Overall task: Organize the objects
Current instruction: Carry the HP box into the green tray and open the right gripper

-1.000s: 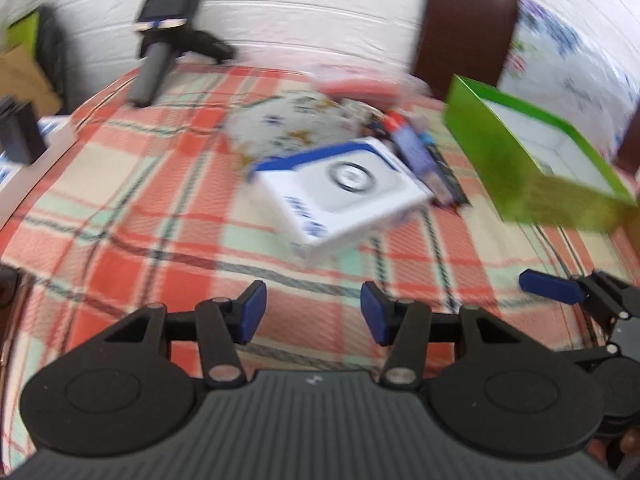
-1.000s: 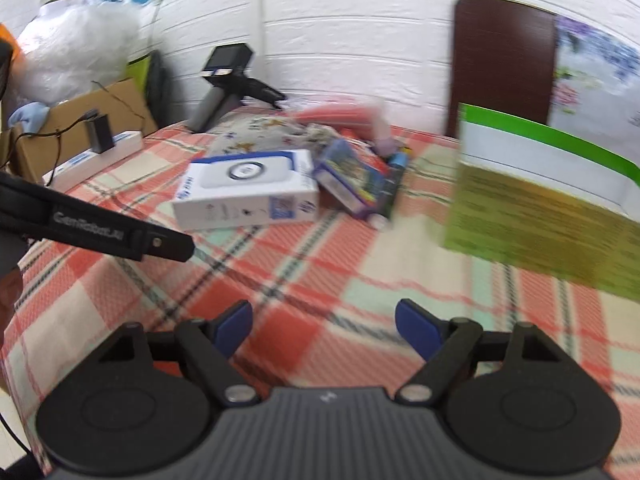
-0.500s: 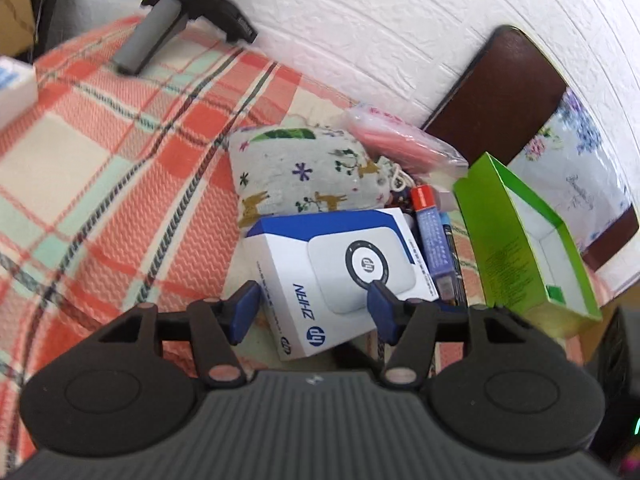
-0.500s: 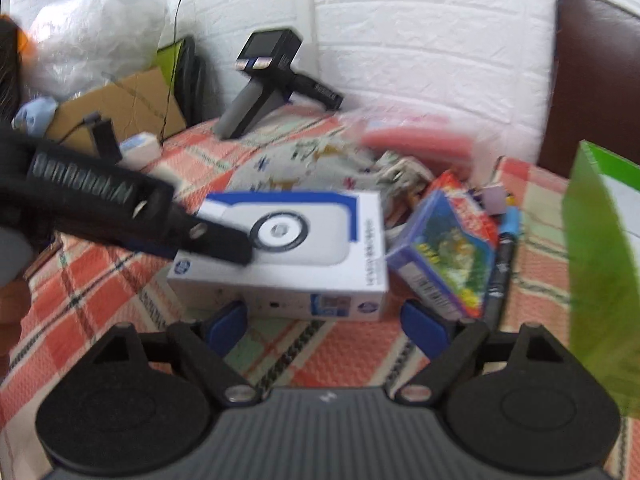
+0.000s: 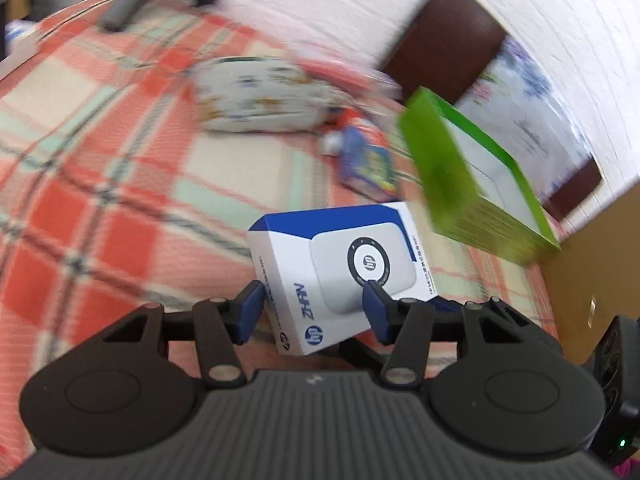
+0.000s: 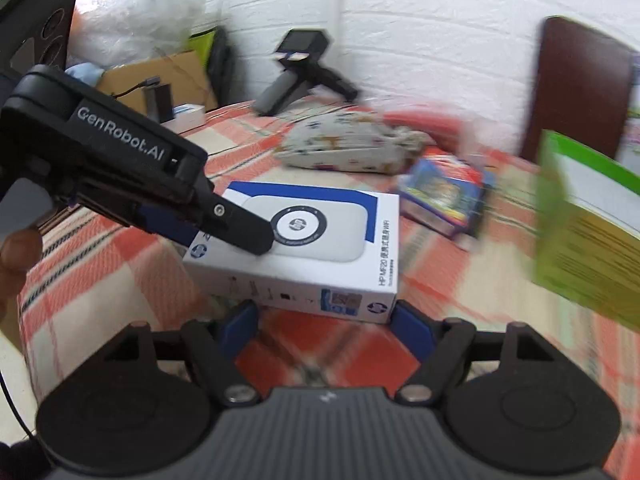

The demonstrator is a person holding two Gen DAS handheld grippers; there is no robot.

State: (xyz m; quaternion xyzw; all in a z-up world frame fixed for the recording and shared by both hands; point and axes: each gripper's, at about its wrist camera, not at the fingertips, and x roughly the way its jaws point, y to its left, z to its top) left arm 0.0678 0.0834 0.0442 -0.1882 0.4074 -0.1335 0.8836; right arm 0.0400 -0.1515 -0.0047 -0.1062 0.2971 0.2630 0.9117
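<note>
blur: green box (image 5: 452, 168), pouch (image 5: 256, 96) | cut off: chair (image 6: 580, 92)

White-painted brick wall (image 6: 420, 20) behind the surface, red, cream and mint plaid cloth (image 5: 100, 184) covering the surface, dark brown chair back (image 5: 444, 40) at its far edge, cardboard box (image 6: 176, 72) and clear plastic bag (image 6: 132, 8) past its left edge, soft daylight

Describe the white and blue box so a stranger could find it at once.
On the red plaid tablecloth, look in front of the open green box and the floral fabric pouch. The white and blue box lies flat there; unlike its neighbours, its top shows a grey rounded device with a black ring.
</note>
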